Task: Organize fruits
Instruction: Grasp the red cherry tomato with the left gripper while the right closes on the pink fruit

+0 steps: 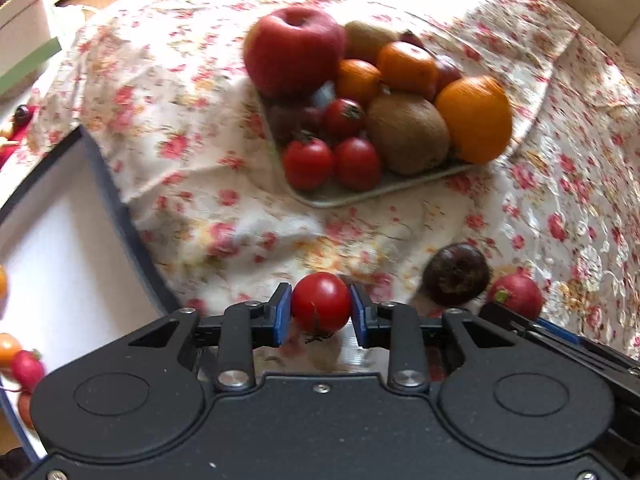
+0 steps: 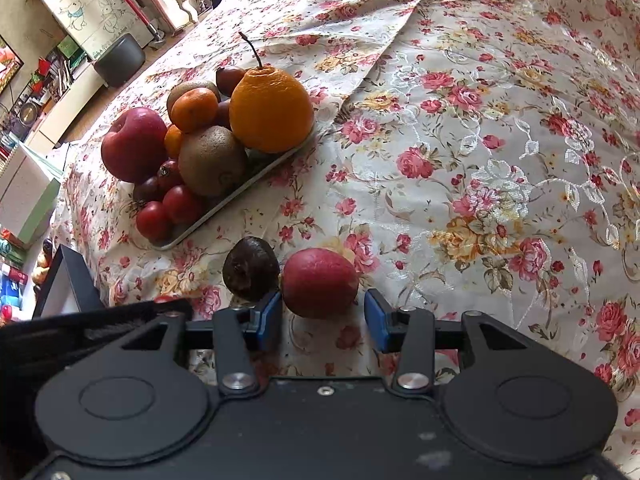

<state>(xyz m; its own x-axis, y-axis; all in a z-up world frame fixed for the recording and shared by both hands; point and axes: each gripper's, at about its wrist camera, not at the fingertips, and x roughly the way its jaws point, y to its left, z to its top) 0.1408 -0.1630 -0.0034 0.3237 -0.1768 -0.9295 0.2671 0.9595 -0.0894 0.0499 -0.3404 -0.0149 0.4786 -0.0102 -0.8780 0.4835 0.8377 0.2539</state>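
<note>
Short of the pale rectangular fruit tray (image 1: pixel 340 199), small red cherry tomato (image 1: pixel 320 302) pinched between left gripper (image 1: pixel 320 312) pads, reddish round radish (image 2: pixel 319 282) lying just ahead of right gripper (image 2: pixel 323 320) spread jaws.

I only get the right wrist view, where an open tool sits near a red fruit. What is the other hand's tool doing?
Observer: The left tool is shut on a cherry tomato.
Operator: Is there anywhere nearby to put it?
Observer: To its left is a white container that holds a small orange fruit and a pink radish.
Operator: Is my red fruit a tomato too?
Observer: Probably not. The left view shows a green stem stub on the red fruit, so it looks like a radish.
</note>
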